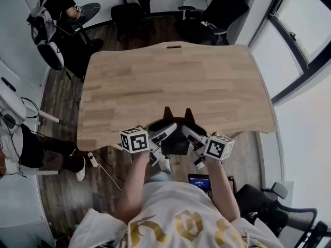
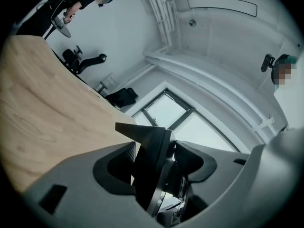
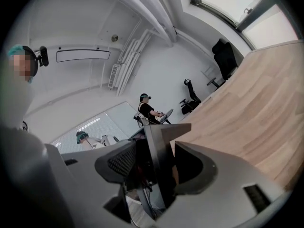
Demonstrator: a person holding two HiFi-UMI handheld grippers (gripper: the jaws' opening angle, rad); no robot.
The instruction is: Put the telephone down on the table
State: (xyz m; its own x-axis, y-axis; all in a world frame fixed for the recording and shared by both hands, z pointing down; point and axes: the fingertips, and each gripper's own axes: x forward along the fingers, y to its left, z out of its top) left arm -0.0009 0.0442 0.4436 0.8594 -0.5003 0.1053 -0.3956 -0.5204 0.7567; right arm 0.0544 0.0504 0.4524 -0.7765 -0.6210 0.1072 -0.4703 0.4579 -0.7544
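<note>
left gripper (image 2: pixel 157 166): fingers closed on a thin black edge of the telephone (image 1: pixel 175 120), ribbed pad (image 2: pixel 124 156) flat against it. right gripper (image 3: pixel 156 167): same, jaws pinching the opposite edge between both pads. so 2 grips on 1 object, with the left one at its 9 o'clock and the right one at its 3 o'clock.

telephone is dark, with 2 pointed tips aimed at 12 o'clock. it sits at the 6 o'clock edge of the table (image 1: pixel 170 81), right at the near rim. cannot tell if its base touches the wood.

marker cubes (image 1: pixel 134 140) sit just behind each set of fingers, and the forearms (image 1: pixel 135 182) run back toward 6 o'clock. tabletop is light wood.

black office chairs (image 1: pixel 220 9) stand at 12 to 1 o'clock past the far edge. a seated person (image 1: pixel 54 6) is at 10 to 11 o'clock. windows (image 1: pixel 295 45) run along 3 o'clock.
</note>
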